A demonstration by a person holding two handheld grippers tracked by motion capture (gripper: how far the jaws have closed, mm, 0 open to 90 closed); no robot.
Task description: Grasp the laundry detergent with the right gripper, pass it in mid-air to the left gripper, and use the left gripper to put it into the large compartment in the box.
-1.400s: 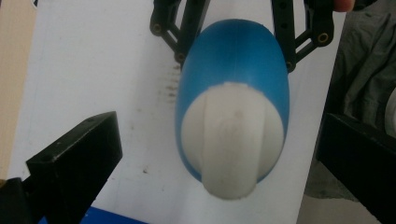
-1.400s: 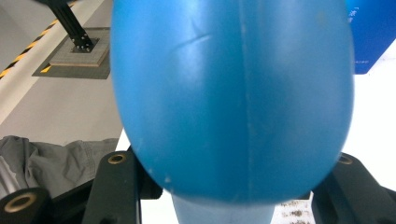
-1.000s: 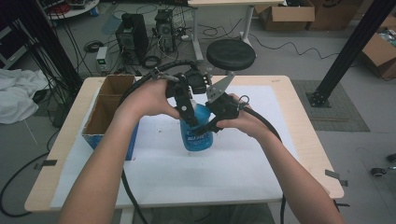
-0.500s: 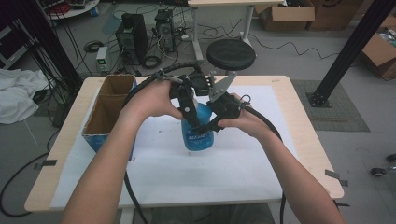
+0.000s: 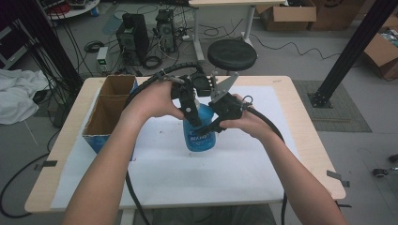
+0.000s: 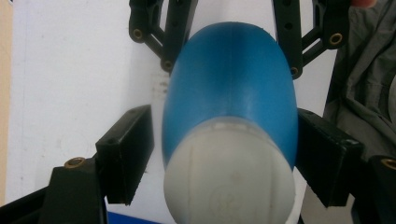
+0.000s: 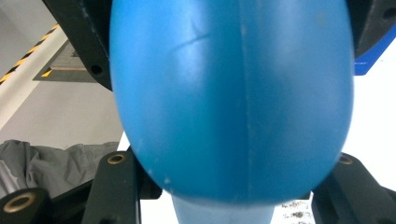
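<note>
A blue plastic bottle (image 5: 201, 135) with a white cap stands upright on the white sheet (image 5: 187, 178) in the middle of the table. My left gripper (image 5: 189, 108) comes down over its top. In the left gripper view its jaws flank the bottle (image 6: 229, 93) just under the cap (image 6: 229, 186); one pad (image 6: 126, 158) stands a sliver off the wall and the other touches. My right gripper (image 5: 213, 123) grips the bottle's upper body from the right. In the right gripper view the blue wall (image 7: 233, 93) sits tight between its jaws.
An open cardboard box (image 5: 109, 110) with two compartments stands at the table's left edge. A black stool (image 5: 232, 54), computers and cables lie beyond the far edge. White sheet lies bare in front of the bottle and to its right.
Both hands have shifted slightly around the bottle's top. The bottle stands where it was.
</note>
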